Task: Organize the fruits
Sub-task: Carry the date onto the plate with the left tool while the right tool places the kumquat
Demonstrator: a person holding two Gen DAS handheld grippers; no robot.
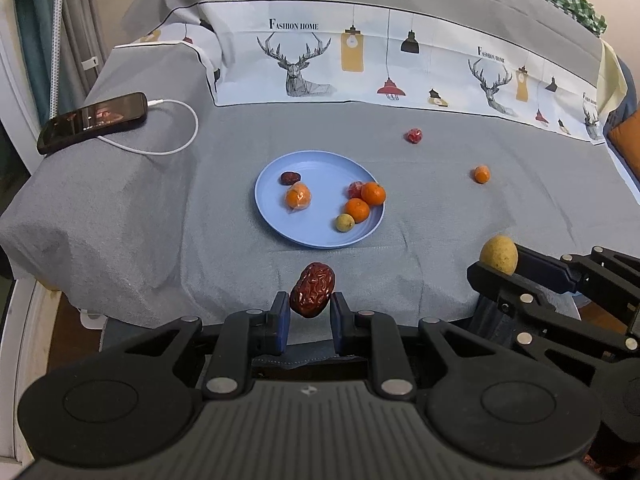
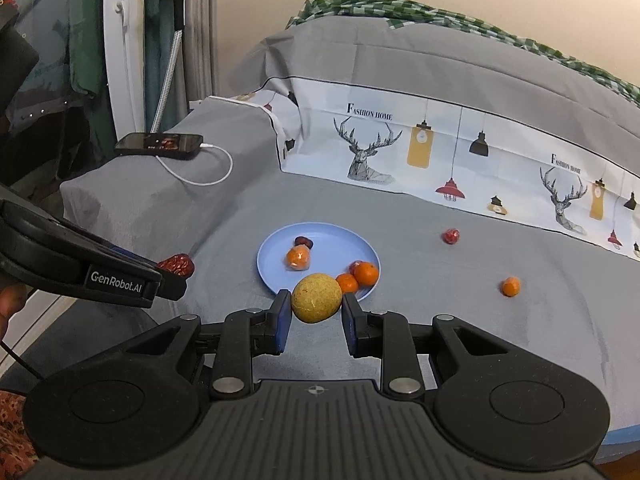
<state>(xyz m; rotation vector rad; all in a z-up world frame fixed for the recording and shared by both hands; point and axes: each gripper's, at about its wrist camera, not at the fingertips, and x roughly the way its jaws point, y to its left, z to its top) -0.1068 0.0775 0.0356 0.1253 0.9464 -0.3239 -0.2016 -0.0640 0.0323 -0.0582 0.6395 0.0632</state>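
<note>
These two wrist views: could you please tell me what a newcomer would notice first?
Probably the fruit held up close: a wrinkled red date between the left gripper fingers, and a yellow-green round fruit in the right gripper. Beyond them, a blue plate of small oranges sits mid-bed on the grey cover.

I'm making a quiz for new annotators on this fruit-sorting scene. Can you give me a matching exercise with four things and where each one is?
Things:
1. red date
2. yellow-green round fruit
3. wrapped orange
4. phone

Places:
A. lying on the blue plate
B. held in the left gripper
C. on the raised grey-covered ledge, plugged into a white cable
D. held in the right gripper

Pairs: 1-B, 2-D, 3-A, 4-C
</note>
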